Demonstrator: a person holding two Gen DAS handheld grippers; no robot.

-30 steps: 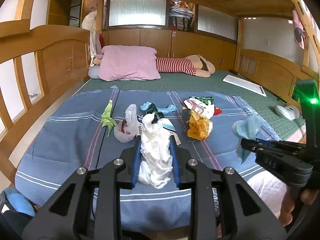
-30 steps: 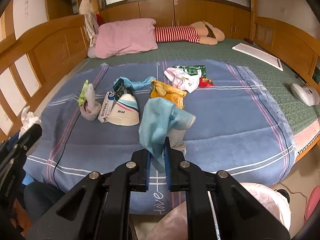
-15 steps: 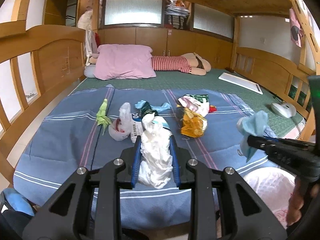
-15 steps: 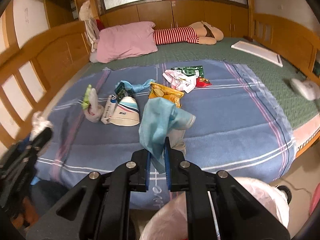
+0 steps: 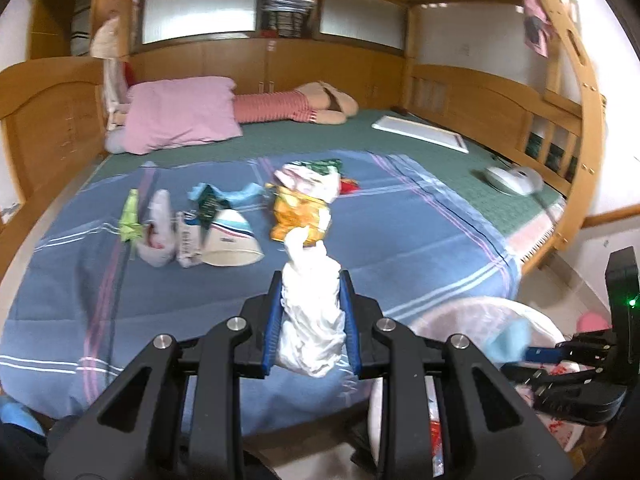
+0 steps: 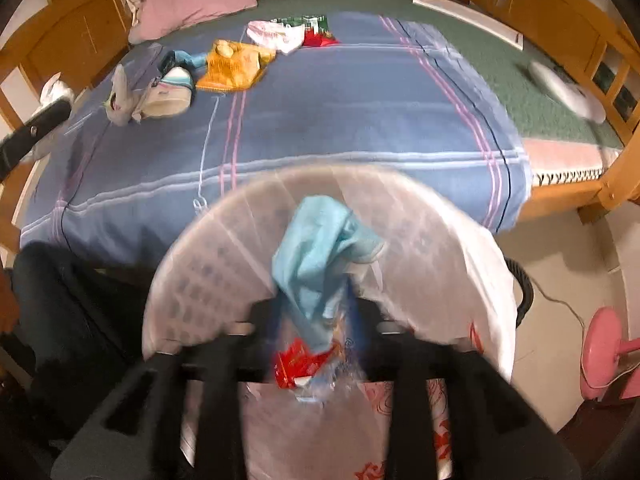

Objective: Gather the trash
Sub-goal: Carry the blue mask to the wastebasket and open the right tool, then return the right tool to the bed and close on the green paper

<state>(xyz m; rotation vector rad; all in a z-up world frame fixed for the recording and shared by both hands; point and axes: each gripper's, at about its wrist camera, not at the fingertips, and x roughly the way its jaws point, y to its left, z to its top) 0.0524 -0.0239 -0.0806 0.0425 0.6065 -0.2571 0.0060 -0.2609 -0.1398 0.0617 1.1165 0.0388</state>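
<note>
Two grippers work: the left gripper [image 5: 312,320] pinches a white wad [image 5: 311,316]; the right gripper [image 6: 316,316], at its 4 o'clock, has just been spreading, a blue cloth [image 6: 320,248] still between its jaws, over the bin [image 6: 224,248].

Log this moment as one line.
left gripper: shut on white tissue wad | right gripper: jaws just opening, blue cloth between, above trash bag

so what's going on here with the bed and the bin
A person with a gripper in each hand is clearing trash off the bed. The right gripper is over the bin; its jaws have just been opening, with a blue cloth between them. The left gripper is shut on a white bag. More wrappers lie on the blanket.
</note>
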